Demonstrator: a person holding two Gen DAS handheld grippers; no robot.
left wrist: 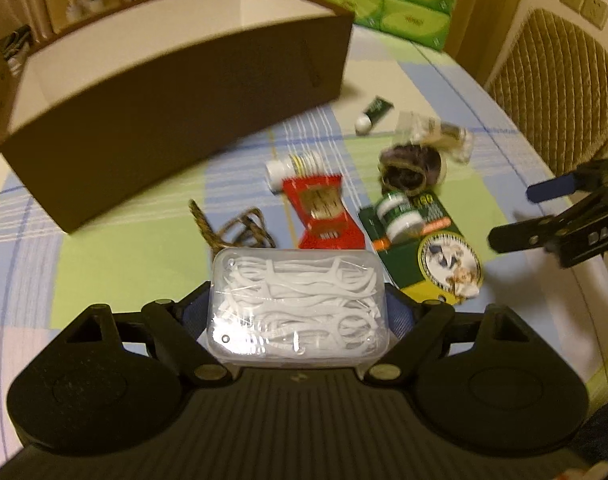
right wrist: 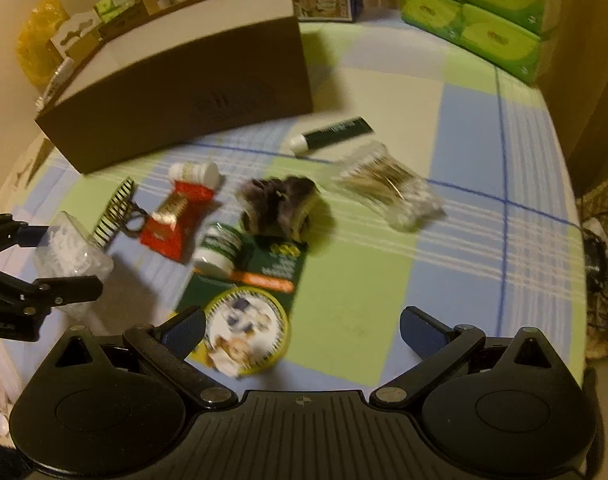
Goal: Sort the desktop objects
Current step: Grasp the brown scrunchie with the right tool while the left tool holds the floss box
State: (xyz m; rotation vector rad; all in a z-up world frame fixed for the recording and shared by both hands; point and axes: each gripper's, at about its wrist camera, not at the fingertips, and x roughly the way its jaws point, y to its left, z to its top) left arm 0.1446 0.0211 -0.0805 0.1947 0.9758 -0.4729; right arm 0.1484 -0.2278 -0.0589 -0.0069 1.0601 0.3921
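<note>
The left gripper [left wrist: 298, 312] is clenched on a clear plastic case of white floss picks [left wrist: 298, 304], its blue pads pressed against the two short ends; the right wrist view shows the case lifted clear of the desk [right wrist: 483, 152], near its left edge. The right gripper [right wrist: 304, 334] is released, jaws wide with nothing between the pads, hovering over the near part of the desk beside a round tin with a pictured lid [right wrist: 246, 334].

Sorting appears barely begun. The brown storage box [left wrist: 176, 92] stands at the far left of the desk; what shows of its pale interior holds nothing, though its floor is hidden from both views. The floss-pick case looks like the first item on its way there.

Still lying loose on the checked cloth, between gripper and box:
- a braided cord [left wrist: 240, 226], just beyond the case;
- a red packet [left wrist: 323, 216] with a white-capped bottle [left wrist: 294, 168] at its far end;
- a green card pack [left wrist: 415, 236] bearing a small green-and-white jar [left wrist: 397, 216];
- a dark hair scrunchie [left wrist: 411, 166];
- a clear packet of cotton swabs [right wrist: 391, 192];
- a dark green tube with a white cap [right wrist: 331, 134], nearest the box's right corner.

By this count one object is in hand and roughly eight remain to be placed.
</note>
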